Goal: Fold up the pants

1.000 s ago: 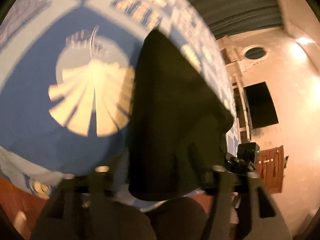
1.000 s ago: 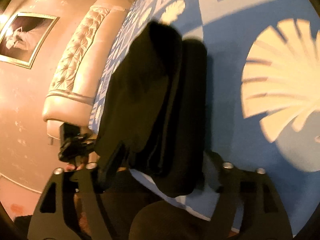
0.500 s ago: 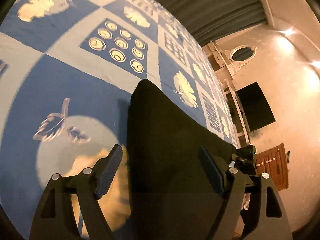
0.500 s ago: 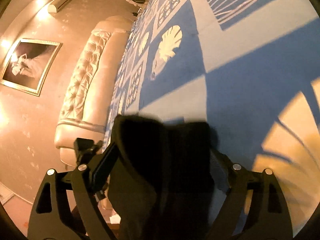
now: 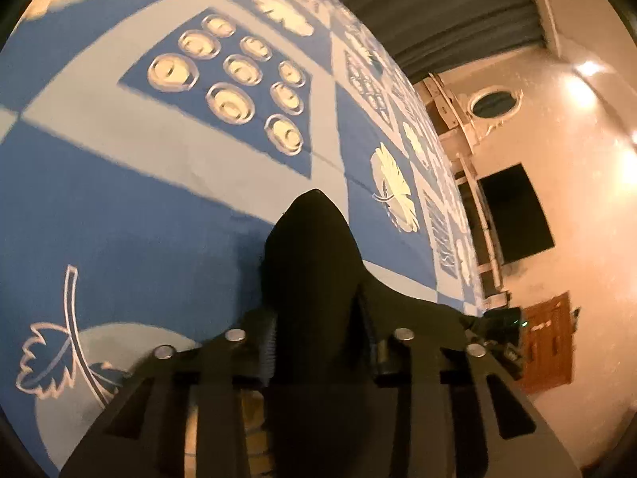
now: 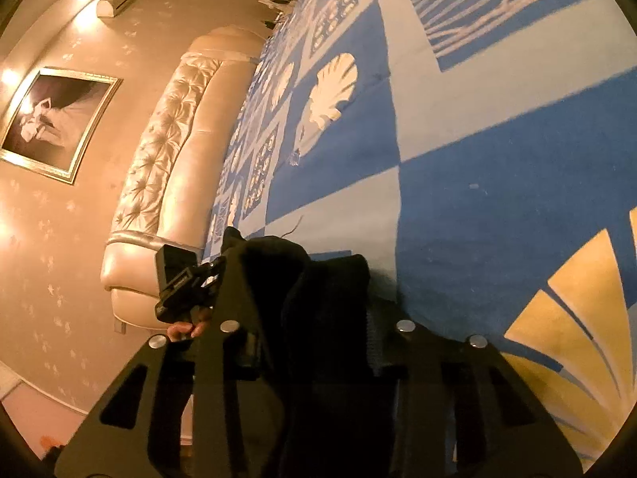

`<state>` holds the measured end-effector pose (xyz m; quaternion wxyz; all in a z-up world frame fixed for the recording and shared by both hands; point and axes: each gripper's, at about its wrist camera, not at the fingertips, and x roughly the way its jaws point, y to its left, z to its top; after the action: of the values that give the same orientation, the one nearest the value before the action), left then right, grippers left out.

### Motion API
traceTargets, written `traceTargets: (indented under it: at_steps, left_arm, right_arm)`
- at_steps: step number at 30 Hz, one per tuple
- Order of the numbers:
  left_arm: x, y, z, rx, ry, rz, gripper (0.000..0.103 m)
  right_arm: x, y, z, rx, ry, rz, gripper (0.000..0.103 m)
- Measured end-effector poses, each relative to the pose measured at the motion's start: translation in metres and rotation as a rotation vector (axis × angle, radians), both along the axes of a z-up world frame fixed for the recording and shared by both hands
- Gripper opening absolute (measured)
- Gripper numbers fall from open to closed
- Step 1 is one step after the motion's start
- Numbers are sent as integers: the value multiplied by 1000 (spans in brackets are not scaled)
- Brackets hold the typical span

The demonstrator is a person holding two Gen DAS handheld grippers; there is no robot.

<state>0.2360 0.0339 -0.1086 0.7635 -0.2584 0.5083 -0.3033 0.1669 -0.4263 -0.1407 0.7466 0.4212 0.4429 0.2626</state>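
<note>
1. I am closing the left claw (image 5: 318, 342) on the pants (image 5: 314, 279); dark cloth is sitting bunched between its jaws and the pads are pressing on it.
2. I am closing the right claw (image 6: 314, 342) likewise, and it is gripping a thicker wad of the same pants (image 6: 318, 318), with several layers showing between the jaws.
3. The pants are lying on the blue patterned bedspread (image 5: 139, 207), at its near edge, with each claw taking one end of that near edge.
4. Risk: the right claw is holding stacked layers. If the pads are catching only the outer ones, the inner layers are likely to slide out on the lift and spoil the fold.
5. Risk: the cloth is black and the light dim, so I am judging edges poorly; I cannot tell whether either claw is also pinching the bedspread beneath. If so, the lift is going to drag it.
6. Risk: the other claw (image 6: 179, 283) is working just beside mine near the headboard (image 6: 167, 151); uneven pulling is likely to skew the crease.
</note>
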Motion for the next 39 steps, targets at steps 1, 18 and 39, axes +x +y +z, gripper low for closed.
traceTargets:
  at_steps: [1,18,39]
  left_arm:
    - [0,-1,3,7,-14,-1,28]
    - [42,-1,6,13,-34,34,27]
    - [44,10,-2,-77,-1,15,39]
  right_arm:
    - [0,0,3,-10,-12,0,33]
    - [35,3,0,4,-42,-52,32]
    - [34,5,-7,52,-24,-68,47]
